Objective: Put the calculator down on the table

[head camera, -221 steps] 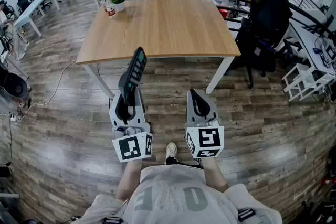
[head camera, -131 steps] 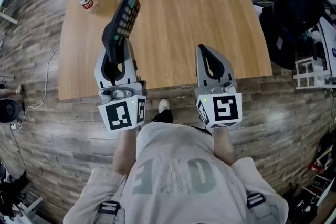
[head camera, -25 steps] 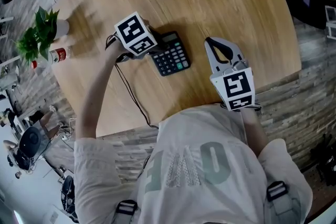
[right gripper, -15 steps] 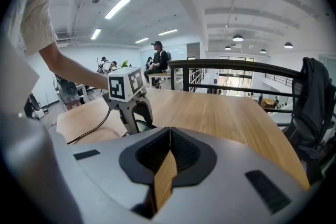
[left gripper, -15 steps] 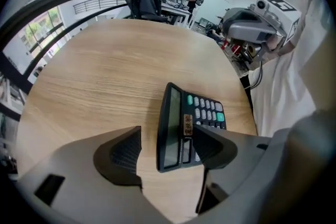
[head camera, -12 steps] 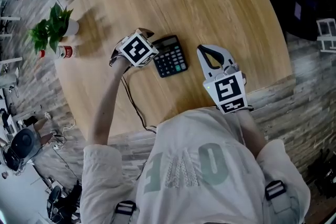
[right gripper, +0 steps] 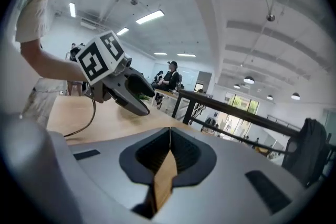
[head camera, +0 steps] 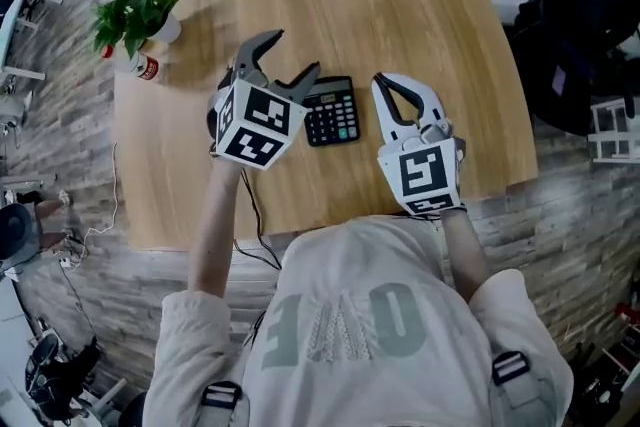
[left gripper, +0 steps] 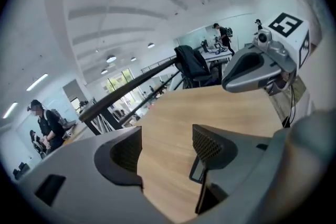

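Observation:
The black calculator [head camera: 332, 113] lies flat on the wooden table [head camera: 400, 5], keys up. My left gripper [head camera: 285, 57] hangs above the table just left of the calculator. Its jaws have just been opening and now stand wide apart with nothing between them. In the left gripper view only bare table [left gripper: 210, 113] shows between the pads [left gripper: 207, 145]. My right gripper [head camera: 396, 93] is shut and empty, just right of the calculator; in its own view the jaw tips [right gripper: 169, 136] meet. Each gripper shows in the other's view, the right gripper [left gripper: 252, 68] and the left gripper [right gripper: 123, 86].
A potted plant [head camera: 140, 13] and a small bottle with a red label [head camera: 138, 67] stand at the table's far left corner. A black cable [head camera: 247, 205] runs from the left gripper over the near edge. A black chair [head camera: 585, 25] stands to the right of the table.
My left gripper has let go of the calculator, opened wide and risen off the table. The calculator stays flat on the table. The right gripper has lifted a little.

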A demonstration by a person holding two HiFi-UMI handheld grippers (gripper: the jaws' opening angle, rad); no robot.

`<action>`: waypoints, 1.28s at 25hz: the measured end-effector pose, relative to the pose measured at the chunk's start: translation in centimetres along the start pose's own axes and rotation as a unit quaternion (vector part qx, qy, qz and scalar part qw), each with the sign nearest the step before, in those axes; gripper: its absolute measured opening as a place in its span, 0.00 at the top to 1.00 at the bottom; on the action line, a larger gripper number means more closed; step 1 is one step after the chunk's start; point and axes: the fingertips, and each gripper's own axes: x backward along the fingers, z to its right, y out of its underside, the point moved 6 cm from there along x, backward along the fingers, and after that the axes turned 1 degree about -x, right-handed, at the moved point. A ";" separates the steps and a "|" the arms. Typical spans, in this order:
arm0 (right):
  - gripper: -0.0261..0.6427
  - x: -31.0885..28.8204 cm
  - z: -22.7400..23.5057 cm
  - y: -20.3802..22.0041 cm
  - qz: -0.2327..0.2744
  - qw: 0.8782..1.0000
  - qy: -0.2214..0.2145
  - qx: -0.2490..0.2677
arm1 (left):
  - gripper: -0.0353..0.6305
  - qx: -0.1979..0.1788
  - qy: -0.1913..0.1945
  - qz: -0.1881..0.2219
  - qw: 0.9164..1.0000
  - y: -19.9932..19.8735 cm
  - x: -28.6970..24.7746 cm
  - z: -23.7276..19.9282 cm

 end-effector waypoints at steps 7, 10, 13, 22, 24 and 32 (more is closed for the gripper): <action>0.93 2.2 -0.3 -5.8 0.071 0.993 0.050 0.082 | 0.49 0.027 -0.149 0.173 0.973 -5.5 10.7 -1.6; 0.93 3.5 -0.6 -7.8 0.105 0.990 0.067 0.064 | 0.49 0.011 -0.223 0.222 0.949 -6.7 15.3 -1.1; 0.93 4.7 -0.9 -9.8 0.154 0.984 0.086 0.034 | 0.49 0.019 -0.288 0.240 0.927 -6.4 18.9 -0.1; 0.93 7.6 -3.2 -12.2 0.250 0.961 0.108 -0.048 | 0.93 0.136 -0.358 0.316 0.868 -3.9 23.0 4.1; 0.93 7.7 -3.9 -12.0 0.248 0.961 0.104 -0.057 | 0.93 0.133 -0.353 0.304 0.875 -3.6 22.7 4.7; 0.93 8.0 -4.4 -10.7 0.228 0.969 0.083 -0.056 | 0.93 0.129 -0.346 0.298 0.880 -3.9 22.8 5.1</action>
